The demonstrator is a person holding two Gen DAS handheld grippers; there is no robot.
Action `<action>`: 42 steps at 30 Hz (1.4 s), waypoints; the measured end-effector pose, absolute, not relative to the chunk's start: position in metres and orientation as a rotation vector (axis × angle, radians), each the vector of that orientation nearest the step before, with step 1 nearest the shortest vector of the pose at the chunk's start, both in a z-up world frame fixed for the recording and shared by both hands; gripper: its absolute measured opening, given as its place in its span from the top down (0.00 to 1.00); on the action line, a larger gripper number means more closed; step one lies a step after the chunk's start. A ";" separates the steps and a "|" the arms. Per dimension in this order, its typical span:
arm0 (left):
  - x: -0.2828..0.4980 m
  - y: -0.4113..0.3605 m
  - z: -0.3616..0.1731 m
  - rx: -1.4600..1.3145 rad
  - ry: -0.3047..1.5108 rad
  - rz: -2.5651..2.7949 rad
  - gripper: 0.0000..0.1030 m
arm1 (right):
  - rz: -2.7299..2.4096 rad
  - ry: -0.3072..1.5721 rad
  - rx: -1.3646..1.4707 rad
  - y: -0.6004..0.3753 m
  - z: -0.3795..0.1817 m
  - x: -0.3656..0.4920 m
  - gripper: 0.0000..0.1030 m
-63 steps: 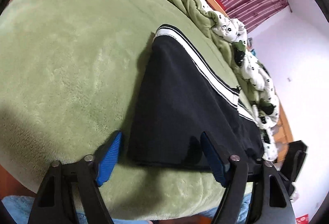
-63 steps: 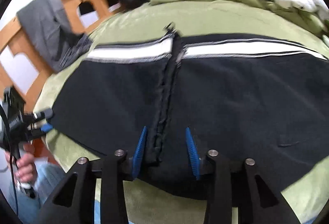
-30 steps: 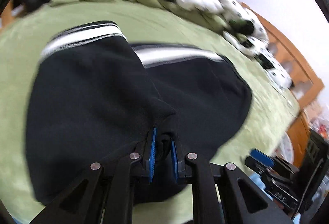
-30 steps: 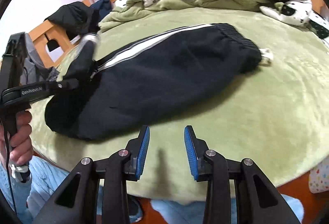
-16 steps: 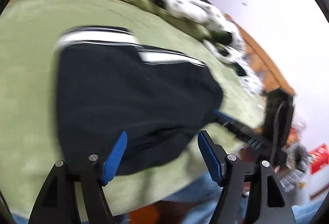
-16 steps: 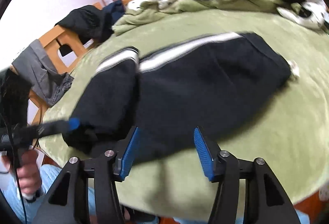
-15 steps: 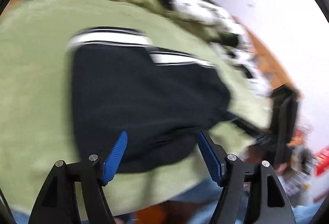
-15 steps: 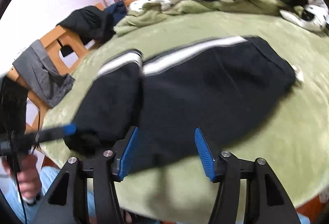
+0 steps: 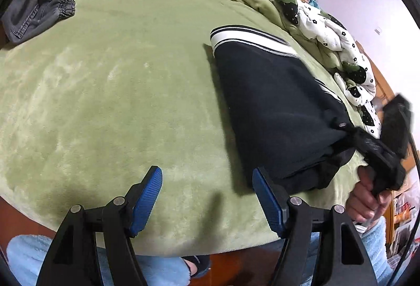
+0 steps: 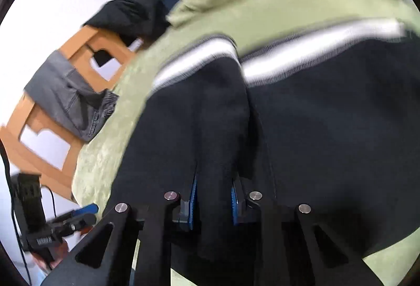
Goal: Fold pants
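Your right gripper [image 10: 213, 198] is clamped on the near edge of the black pants [image 9: 273, 112], which lie on the green blanket [image 9: 118, 81]. Your left gripper [image 9: 207, 196] hangs spread and empty. Lift evenly, keeping the white stripes aligned.

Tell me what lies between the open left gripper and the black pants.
Only bare green blanket: in the left wrist view, the left gripper hangs open beside the black pants, touching nothing.
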State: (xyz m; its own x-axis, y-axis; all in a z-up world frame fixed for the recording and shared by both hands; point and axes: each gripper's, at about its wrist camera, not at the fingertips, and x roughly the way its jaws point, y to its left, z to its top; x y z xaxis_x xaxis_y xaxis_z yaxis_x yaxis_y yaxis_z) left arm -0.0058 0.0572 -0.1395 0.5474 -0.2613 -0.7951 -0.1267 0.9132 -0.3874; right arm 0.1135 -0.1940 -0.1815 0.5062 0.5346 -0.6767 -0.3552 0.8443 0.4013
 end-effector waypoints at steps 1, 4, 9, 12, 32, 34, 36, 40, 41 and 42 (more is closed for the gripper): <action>-0.004 0.054 -0.139 -0.440 0.994 -0.096 0.33 | 0.542 0.856 0.191 -0.195 -0.172 0.111 0.82; 0.002 0.037 -0.137 -0.458 0.986 -0.143 0.33 | 0.549 0.751 0.098 -0.205 -0.136 0.103 0.83; 0.014 -0.007 -0.130 -0.397 0.977 -0.207 0.33 | 0.460 0.621 0.002 -0.261 -0.091 0.106 0.83; 0.021 -0.029 -0.131 -0.393 0.983 -0.257 0.33 | 0.338 0.587 -0.008 -0.321 -0.080 0.112 0.83; 0.041 -0.186 -0.150 0.133 1.016 -0.317 0.46 | 0.051 0.739 0.063 -0.429 -0.167 0.121 0.66; 0.045 -0.188 -0.150 0.119 1.016 -0.287 0.73 | 0.055 0.746 0.091 -0.433 -0.169 0.120 0.66; 0.044 -0.172 -0.145 0.062 0.973 -0.244 0.86 | 0.064 0.739 0.121 -0.436 -0.170 0.118 0.74; 0.030 -0.138 -0.137 -0.013 0.925 -0.216 0.87 | 0.109 0.666 0.194 -0.445 -0.162 0.106 0.82; 0.030 -0.136 -0.144 -0.020 0.949 -0.226 0.87 | 0.127 0.658 0.220 -0.447 -0.162 0.104 0.82; 0.030 -0.136 -0.152 -0.041 0.991 -0.239 0.86 | 0.131 0.675 0.223 -0.447 -0.166 0.106 0.82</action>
